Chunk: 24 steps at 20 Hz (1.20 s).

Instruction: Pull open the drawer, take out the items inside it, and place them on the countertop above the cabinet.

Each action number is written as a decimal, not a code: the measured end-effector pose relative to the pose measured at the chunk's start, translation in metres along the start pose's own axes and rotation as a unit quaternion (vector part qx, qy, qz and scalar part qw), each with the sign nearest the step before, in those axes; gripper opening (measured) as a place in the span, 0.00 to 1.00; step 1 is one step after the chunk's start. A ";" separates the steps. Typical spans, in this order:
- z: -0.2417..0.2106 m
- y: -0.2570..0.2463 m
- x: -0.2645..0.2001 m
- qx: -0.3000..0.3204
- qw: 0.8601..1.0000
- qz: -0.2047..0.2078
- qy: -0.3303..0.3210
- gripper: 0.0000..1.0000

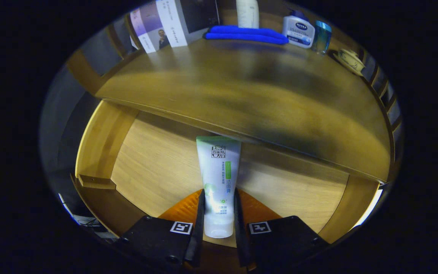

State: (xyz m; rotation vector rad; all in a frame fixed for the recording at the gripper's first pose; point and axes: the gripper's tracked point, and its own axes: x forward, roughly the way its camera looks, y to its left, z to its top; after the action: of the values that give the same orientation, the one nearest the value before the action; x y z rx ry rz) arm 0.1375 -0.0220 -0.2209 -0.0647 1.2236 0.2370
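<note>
Drawer (154, 163), pulled open below the countertop (242, 95), is seen from above; its pale wooden floor is exposed. 1 white tube (219, 179) with green print is held between the 2 fingers of the gripper (219, 213), cap end nearest the camera and flat crimped end toward the countertop edge. Both fingers are pressed against the sides of the tube, so the jaws are closed on it. The tube is positioned over the drawer floor, near the front edge of the countertop. At the far side of the countertop, a folded blue cloth (245, 34), a lotion bottle (299, 32), a blue cup (322, 36) and upright books (169, 23) are lined up.
</note>
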 end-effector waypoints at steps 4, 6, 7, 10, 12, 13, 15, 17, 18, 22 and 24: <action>-0.007 0.016 -0.027 0.000 0.999 0.031 -0.031 0.39; -0.010 0.020 -0.036 0.006 0.998 0.039 -0.046 0.39; -0.010 0.021 -0.040 0.013 0.997 0.045 -0.054 0.39; -0.007 0.020 -0.061 0.001 0.995 0.041 -0.095 0.39; -0.009 0.018 -0.077 -0.002 0.992 0.036 -0.123 0.39; -0.010 0.021 -0.084 0.005 0.990 0.045 -0.133 0.39; -0.003 0.019 -0.097 0.020 0.987 0.051 -0.151 0.39; 0.008 0.007 -0.104 0.025 0.985 0.037 -0.167 0.39; 0.015 0.003 -0.108 0.028 0.984 0.031 -0.174 0.39; 0.044 -0.010 -0.111 0.058 0.980 0.028 -0.188 0.39; 0.060 -0.013 -0.108 0.085 0.978 0.044 -0.184 0.39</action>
State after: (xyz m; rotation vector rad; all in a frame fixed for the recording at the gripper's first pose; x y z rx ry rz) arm 0.1609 -0.0397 -0.0998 0.1751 0.8732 0.2091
